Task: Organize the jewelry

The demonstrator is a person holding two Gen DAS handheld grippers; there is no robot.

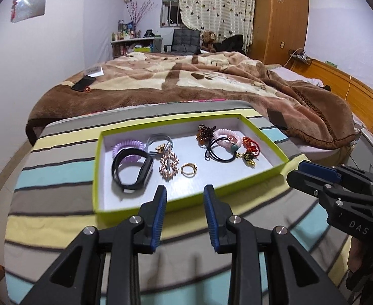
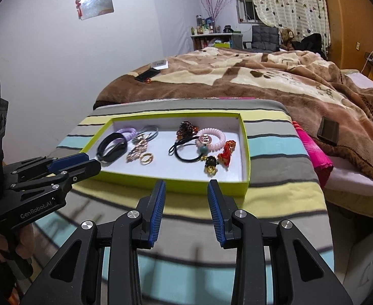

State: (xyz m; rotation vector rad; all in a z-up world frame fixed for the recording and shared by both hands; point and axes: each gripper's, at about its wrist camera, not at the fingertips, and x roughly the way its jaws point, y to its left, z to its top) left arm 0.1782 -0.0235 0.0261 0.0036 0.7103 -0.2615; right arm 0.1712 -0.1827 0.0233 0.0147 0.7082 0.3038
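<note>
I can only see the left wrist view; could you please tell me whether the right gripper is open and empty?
Observer: Yes. The right gripper is open with nothing between its jaws, just short of the near wall of the shallow lime-green cardboard tray.
Operator: Thank you. Is anything lying to the right of that tray?
Observer: A bright pink cloth lies at the right edge of the striped fabric cover, against the brown fleece blanket.
</note>
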